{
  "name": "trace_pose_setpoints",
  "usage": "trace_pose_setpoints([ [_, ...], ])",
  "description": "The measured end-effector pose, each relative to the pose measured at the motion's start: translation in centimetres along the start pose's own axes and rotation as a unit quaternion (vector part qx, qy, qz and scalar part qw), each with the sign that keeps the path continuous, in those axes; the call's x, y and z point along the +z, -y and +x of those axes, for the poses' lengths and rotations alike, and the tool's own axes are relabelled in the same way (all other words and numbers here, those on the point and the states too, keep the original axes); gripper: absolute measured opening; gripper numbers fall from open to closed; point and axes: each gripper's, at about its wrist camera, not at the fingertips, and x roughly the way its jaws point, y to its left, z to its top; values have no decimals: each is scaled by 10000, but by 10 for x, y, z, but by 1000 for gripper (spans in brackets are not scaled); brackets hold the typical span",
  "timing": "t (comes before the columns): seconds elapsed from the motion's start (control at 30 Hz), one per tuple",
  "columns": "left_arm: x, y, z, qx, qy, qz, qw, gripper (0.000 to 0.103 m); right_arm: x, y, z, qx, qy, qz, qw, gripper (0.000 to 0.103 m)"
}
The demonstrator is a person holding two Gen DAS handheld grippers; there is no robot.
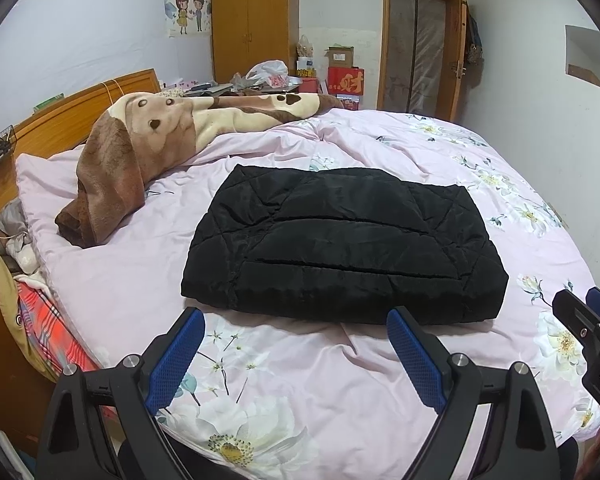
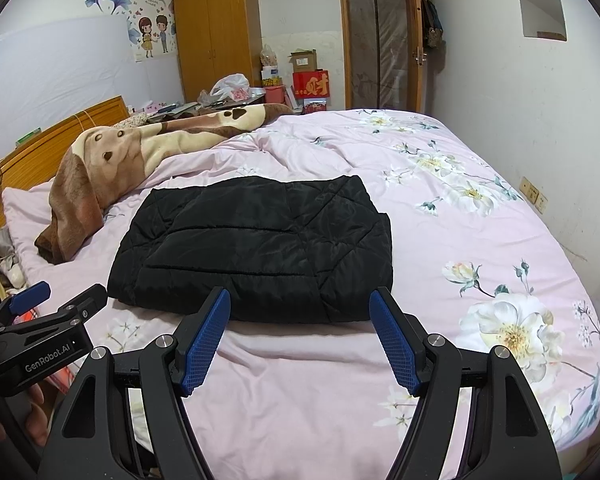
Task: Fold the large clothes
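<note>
A black quilted jacket [image 1: 340, 248] lies folded into a compact rectangle on the pink floral bedspread [image 1: 292, 380]; it also shows in the right wrist view [image 2: 256, 248]. My left gripper [image 1: 296, 316] is open and empty, held just short of the jacket's near edge. My right gripper [image 2: 300, 298] is open and empty, its blue pads at the jacket's near edge, apart from it. The right gripper shows at the right edge of the left wrist view [image 1: 588, 320]. The left gripper shows at the left of the right wrist view [image 2: 56, 300].
A brown and cream plush blanket [image 1: 140, 152] lies bunched at the bed's far left by the wooden headboard [image 1: 80, 104]. Clothes are piled beside the bed at left [image 1: 20, 280]. A wardrobe [image 1: 252, 20], boxes [image 1: 344, 76] and a door [image 1: 420, 48] stand at the back.
</note>
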Motion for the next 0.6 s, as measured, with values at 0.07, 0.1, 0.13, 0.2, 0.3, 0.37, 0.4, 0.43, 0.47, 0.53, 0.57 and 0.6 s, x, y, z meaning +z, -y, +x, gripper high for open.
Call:
trace_pose_setpoints([
  [0.07, -1, 1, 0, 4, 1, -5, 10000, 93, 0, 0, 0, -1, -3, 6, 10000, 72],
  [0.1, -1, 1, 0, 7, 3, -6, 10000, 93, 0, 0, 0, 2, -1, 3, 10000, 72],
  [0.13, 0, 0, 0, -5, -4, 3, 10000, 93, 0, 0, 0, 4, -5, 0, 10000, 72],
  [0.2, -1, 0, 0, 1, -1, 3, 10000, 93, 0, 0, 0, 3, -1, 1, 10000, 72],
  [0.3, 0, 0, 0, 1, 1, 5, 10000, 93, 0, 0, 0, 0, 0, 1, 10000, 72],
  [0.37, -1, 1, 0, 7, -4, -3, 10000, 93, 0, 0, 0, 4, 0, 5, 10000, 72],
  [0.4, -1, 0, 0, -1, -4, 1, 10000, 93, 0, 0, 0, 2, -6, 5, 10000, 72],
  [0.43, -1, 0, 0, -4, -7, 2, 10000, 93, -1, 0, 1, -4, -8, 11, 10000, 72],
  [0.47, -1, 1, 0, 6, 2, -2, 10000, 93, -2, -1, 1, -3, -9, 14, 10000, 72],
  [0.53, -1, 1, 1, -6, -10, -3, 10000, 93, -1, 0, 1, -1, -8, 7, 10000, 72],
  [0.57, -1, 1, 0, -1, -6, -6, 10000, 93, -1, 0, 1, -3, -10, 8, 10000, 72],
  [0.6, -1, 1, 1, -3, -6, -2, 10000, 93, -1, 0, 1, 1, -6, 15, 10000, 72],
])
